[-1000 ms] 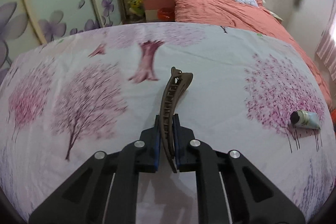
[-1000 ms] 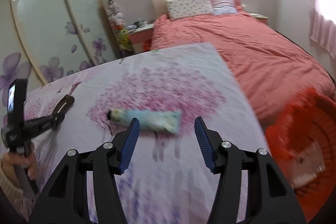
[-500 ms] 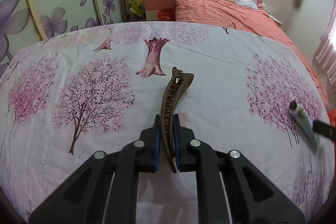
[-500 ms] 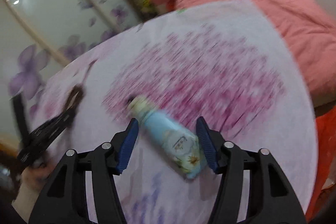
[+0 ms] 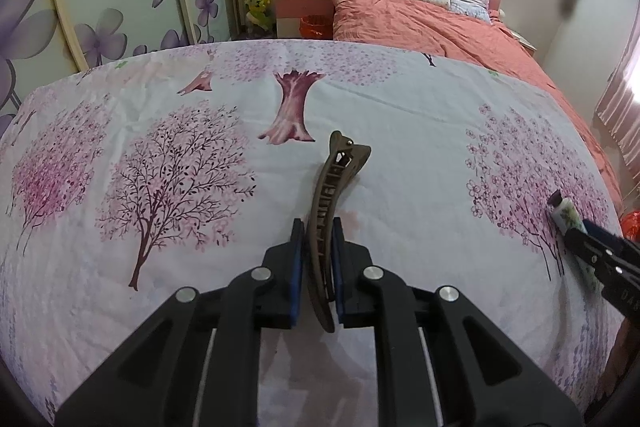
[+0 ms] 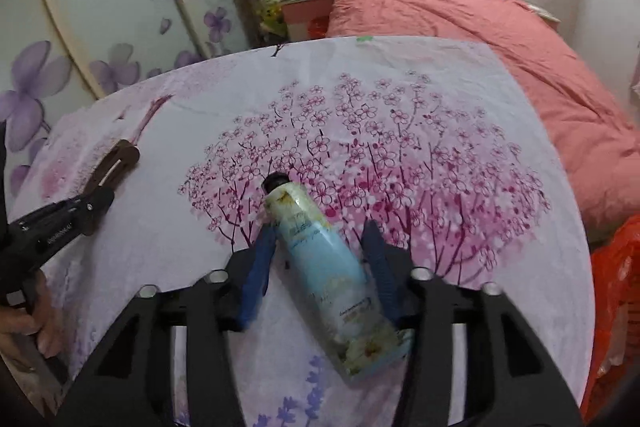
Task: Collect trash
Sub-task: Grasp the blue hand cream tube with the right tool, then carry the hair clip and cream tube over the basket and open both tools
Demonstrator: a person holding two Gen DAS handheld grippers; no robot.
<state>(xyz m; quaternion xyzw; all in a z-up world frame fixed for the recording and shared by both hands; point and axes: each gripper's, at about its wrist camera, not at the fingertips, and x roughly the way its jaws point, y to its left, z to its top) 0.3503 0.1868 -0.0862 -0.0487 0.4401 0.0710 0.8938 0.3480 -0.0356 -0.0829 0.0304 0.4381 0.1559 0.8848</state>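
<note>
Now both hands gather trash off the blossom-print sheet [image 6: 460, 99].
Left hand-held gripper [image 5: 316, 267] clamps the brown plastic hair clip [image 5: 334, 195]; right hand-held gripper [image 6: 320, 263], jaws just closing, straddles the pale blue lotion tube [image 6: 320, 247], not yet pinching.

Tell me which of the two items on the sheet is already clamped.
The brown hair clip: the left gripper pads press its sides. The tube only lies between the right gripper jaws, which have just been closing.

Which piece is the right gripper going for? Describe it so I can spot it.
On the blossom-print sheet, look at the big pink tree. The tube lies at its base, between the right gripper's closing jaws. Black cap, pale blue body with flowers, unlike the brown hair clip.
</note>
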